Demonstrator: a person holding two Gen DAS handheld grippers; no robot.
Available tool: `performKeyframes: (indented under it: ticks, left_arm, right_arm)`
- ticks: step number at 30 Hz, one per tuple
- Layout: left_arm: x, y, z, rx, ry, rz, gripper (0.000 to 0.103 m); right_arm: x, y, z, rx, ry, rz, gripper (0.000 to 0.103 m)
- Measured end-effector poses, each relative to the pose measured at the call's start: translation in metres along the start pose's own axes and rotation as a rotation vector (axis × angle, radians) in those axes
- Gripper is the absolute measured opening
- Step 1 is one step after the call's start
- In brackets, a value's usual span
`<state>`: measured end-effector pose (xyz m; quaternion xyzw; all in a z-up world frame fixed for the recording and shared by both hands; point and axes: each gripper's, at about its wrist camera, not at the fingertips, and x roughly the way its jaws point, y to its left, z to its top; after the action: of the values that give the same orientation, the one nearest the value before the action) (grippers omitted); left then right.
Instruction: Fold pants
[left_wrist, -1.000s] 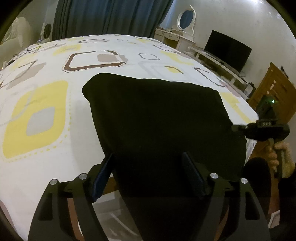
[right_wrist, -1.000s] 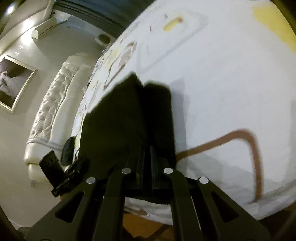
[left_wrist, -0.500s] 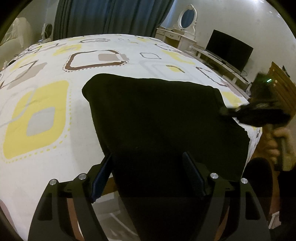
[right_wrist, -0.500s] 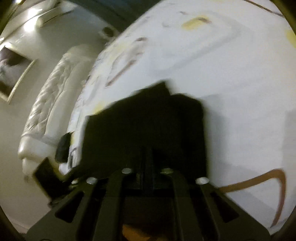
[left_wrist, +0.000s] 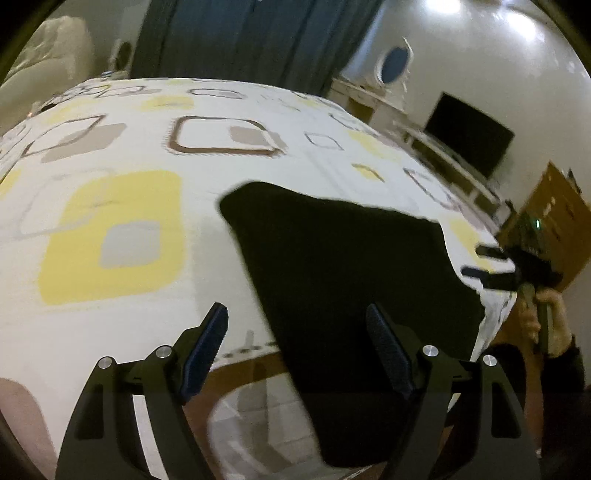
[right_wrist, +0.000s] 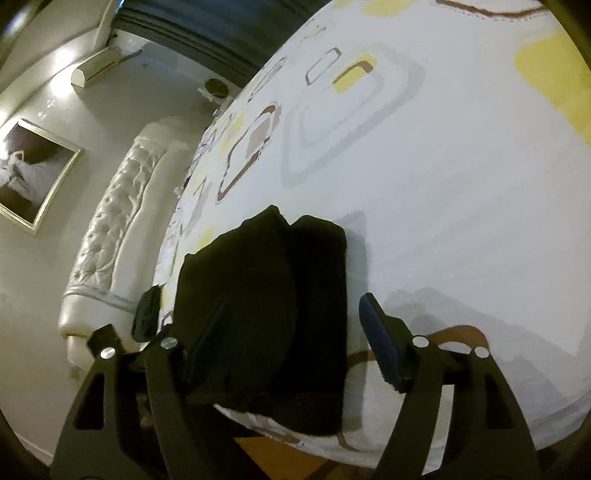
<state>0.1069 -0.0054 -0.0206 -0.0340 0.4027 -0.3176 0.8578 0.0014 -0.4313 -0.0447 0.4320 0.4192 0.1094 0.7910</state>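
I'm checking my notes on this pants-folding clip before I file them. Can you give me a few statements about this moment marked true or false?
1. The black pants lie on a patterned bedspread. True.
2. The right gripper is clamped shut on the pants. False: its jaws are opening, pads clear of the cloth.
3. The left gripper is open. True.
4. The pants hang over the bed's near edge. True.
5. The pants are white. False: they are black.

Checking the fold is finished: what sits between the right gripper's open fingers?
In the right wrist view, the right gripper is opening; the folded black pants lie between its fingers on the bedsheet.
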Motion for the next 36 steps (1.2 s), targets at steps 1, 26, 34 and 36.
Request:
performKeyframes:
  ticks: [1, 26, 34, 36]
  left_arm:
    - [-0.001, 0.007, 0.001, -0.015, 0.003, -0.005, 0.076]
    - [0.077, 0.029, 0.006, -0.333, 0.224, -0.382, 0.081]
    - [0.065, 0.020, 0.009, -0.244, 0.197, -0.268, 0.043]
    - [0.060, 0.021, 0.013, -0.239, 0.179, -0.257, 0.041]
  right_arm:
    - [0.001, -0.006, 0.000, 0.017, 0.010, 0.006, 0.073]
    - [0.074, 0.004, 0.007, -0.075, 0.270, 0.126, 0.068]
    - [0.080, 0.025, 0.008, -0.095, 0.227, 0.149, 0.032]
    - [0.079, 0.039, 0.010, -0.129, 0.214, 0.188, 0.031]
